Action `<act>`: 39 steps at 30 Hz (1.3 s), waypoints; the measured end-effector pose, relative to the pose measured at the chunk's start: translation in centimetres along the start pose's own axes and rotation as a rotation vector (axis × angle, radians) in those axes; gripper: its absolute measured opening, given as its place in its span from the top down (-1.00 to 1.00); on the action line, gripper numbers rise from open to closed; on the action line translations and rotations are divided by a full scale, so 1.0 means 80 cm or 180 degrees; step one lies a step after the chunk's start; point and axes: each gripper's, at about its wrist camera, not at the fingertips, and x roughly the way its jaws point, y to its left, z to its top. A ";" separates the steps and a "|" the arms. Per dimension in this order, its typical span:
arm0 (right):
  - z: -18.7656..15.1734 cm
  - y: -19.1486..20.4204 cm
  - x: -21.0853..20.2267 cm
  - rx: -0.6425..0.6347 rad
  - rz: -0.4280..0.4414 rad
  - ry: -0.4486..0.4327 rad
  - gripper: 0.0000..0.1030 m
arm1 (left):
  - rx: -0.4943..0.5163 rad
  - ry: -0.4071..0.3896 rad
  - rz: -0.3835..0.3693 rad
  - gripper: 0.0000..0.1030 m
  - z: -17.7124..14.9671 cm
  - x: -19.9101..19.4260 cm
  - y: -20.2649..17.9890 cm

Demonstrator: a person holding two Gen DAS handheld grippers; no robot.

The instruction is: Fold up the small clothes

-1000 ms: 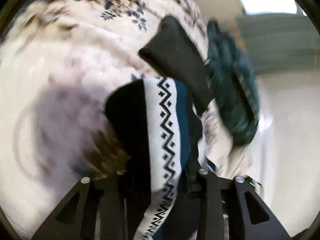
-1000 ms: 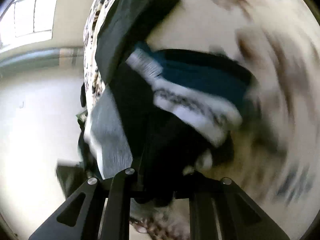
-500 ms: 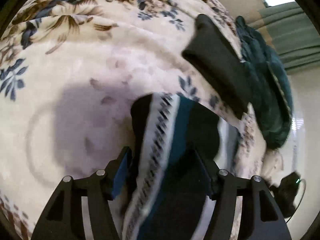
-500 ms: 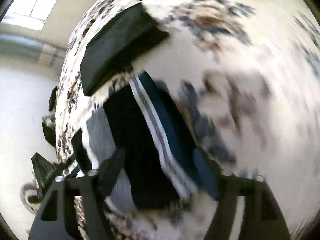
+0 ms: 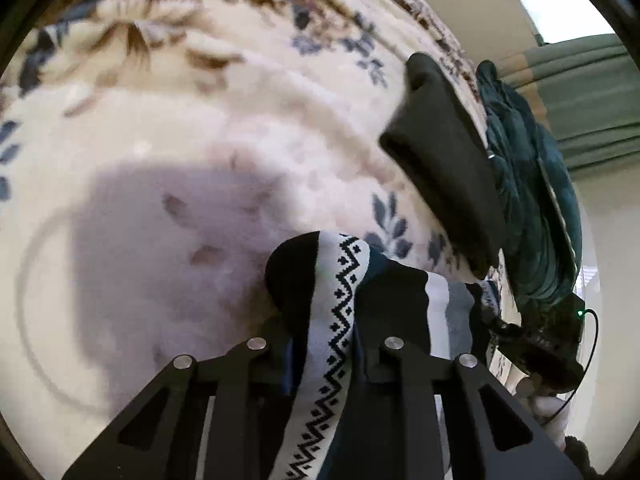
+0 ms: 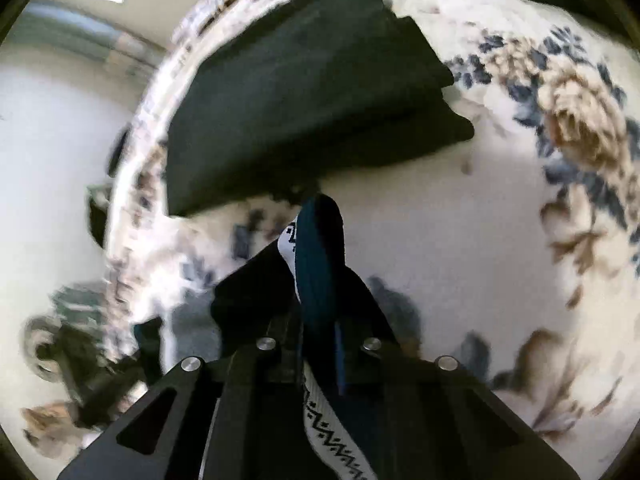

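A patterned sock [image 5: 340, 280], black, white zigzag and teal, lies on the floral bedcover [image 5: 200, 120]. Its toe end runs between the fingers of my left gripper [image 5: 324, 340], whose jaws are closing and pinch the fabric. In the right wrist view the same sock [image 6: 320, 248] stands up in a teal fold between the narrow fingers of my right gripper [image 6: 320, 332], which is also closing and grips it. A grey and white part of the sock [image 5: 452, 312] lies to the right.
A dark folded garment [image 5: 444, 168] [image 6: 304, 92] lies just beyond the sock. A teal garment [image 5: 536, 208] sits at the bed's edge. A black device with a green light [image 5: 552, 344] rests by that edge. The bedcover [image 6: 500, 240] spreads wide to the side.
Both grippers spread wide around the sock, then closed on it again. The right gripper swung across the bed toward the dark folded garment. The left one sank closer to the cover.
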 end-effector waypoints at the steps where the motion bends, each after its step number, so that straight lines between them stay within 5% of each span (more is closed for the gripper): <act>1: 0.000 -0.003 0.009 -0.0007 -0.0038 0.0145 0.71 | -0.0062 0.0033 -0.0002 0.45 0.002 0.002 0.003; 4: -0.013 -0.025 -0.005 0.0212 0.0104 0.0383 0.36 | -0.0196 0.0078 -0.0116 0.04 -0.003 -0.017 0.006; 5: -0.024 -0.035 -0.021 0.0253 0.0162 0.0387 0.05 | -0.0183 0.0054 -0.0129 0.00 -0.009 -0.027 0.005; 8: -0.067 -0.065 -0.037 0.0409 0.0191 0.0608 -0.25 | -0.0145 0.0057 -0.0136 -0.06 -0.038 -0.055 0.005; 12: -0.138 -0.095 -0.025 0.0729 0.0364 0.1018 -0.20 | -0.0122 0.0126 -0.0029 -0.07 -0.078 -0.063 0.008; 14: -0.159 -0.099 -0.039 0.0850 0.0437 0.0845 0.75 | -0.0100 0.0166 0.0072 -0.07 -0.096 -0.061 0.009; 21: -0.179 -0.094 -0.138 0.1103 0.0592 0.0292 0.76 | -0.0172 0.0236 0.0079 -0.07 -0.120 -0.054 0.009; 27: -0.184 -0.094 -0.101 0.0903 0.0194 0.0697 0.74 | -0.0026 0.0303 0.0101 -0.07 -0.117 -0.051 0.001; 29: -0.188 -0.105 -0.075 0.0929 0.0015 0.0797 0.42 | -0.0016 0.0335 0.0116 -0.07 -0.118 -0.051 0.002; 35: -0.228 -0.138 -0.098 0.1657 0.0719 0.0396 -0.09 | -0.0049 0.0324 0.0111 -0.07 -0.136 -0.062 0.003; 39: -0.250 -0.147 -0.071 0.2003 0.0920 0.0533 -0.14 | -0.0125 0.0350 0.0122 -0.07 -0.143 -0.056 0.009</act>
